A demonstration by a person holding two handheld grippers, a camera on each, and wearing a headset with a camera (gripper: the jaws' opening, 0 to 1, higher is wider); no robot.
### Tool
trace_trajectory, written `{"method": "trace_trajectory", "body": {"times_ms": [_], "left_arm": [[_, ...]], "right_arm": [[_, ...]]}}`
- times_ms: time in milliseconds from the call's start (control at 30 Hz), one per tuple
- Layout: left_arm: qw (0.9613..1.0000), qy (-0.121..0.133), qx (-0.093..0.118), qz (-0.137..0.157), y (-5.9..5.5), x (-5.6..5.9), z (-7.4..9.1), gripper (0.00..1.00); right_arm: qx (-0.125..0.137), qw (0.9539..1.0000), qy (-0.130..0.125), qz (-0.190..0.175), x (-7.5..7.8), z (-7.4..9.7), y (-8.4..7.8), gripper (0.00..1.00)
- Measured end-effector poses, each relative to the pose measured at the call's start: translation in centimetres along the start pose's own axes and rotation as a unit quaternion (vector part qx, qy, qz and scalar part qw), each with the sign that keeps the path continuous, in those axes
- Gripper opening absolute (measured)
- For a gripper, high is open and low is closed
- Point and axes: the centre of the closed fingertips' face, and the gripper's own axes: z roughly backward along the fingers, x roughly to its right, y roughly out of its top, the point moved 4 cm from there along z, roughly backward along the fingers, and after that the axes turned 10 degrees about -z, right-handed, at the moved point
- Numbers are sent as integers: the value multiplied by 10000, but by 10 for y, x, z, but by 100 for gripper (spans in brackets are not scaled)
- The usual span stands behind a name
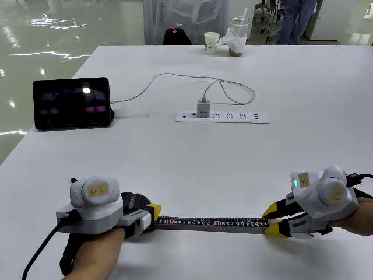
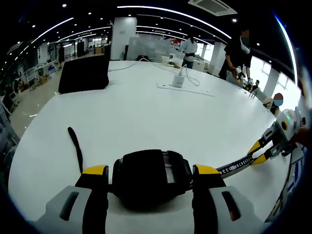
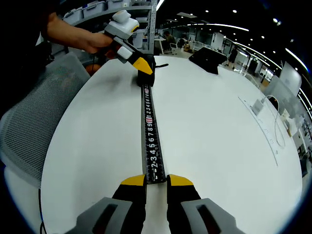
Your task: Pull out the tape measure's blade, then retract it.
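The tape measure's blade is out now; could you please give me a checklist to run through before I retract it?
1. Left gripper shut on the tape measure case: ok.
2. Right gripper holding the blade at its end: ok.
3. Blade lying straight and flat on the table: ok.
4. Power strip and tablet well away from the blade: ok.
5. Blade unlocked for retraction: cannot tell.

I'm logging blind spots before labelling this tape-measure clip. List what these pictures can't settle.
End hook of the blade: right gripper view, lost between the tips of the right claw.
Most of the tape measure case: head view, behind the left claw.
Numerals on the blade: left gripper view, too small.
What the tablet screen shows: head view, dim and blurred.
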Motion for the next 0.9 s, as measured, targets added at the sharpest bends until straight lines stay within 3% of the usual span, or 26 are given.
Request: {"method": "trace_trajectory", "body": {"times_ms": [267,900], "left_arm": [[10000,23,-42,28,-2,3,-5,64],[9997,199,-166,-13,-4,3,-9,65]], "right_arm": [[132,9999,-27,50,0,0,-1,12],[75,10000,-21,5,0,0,-1,10]]}}
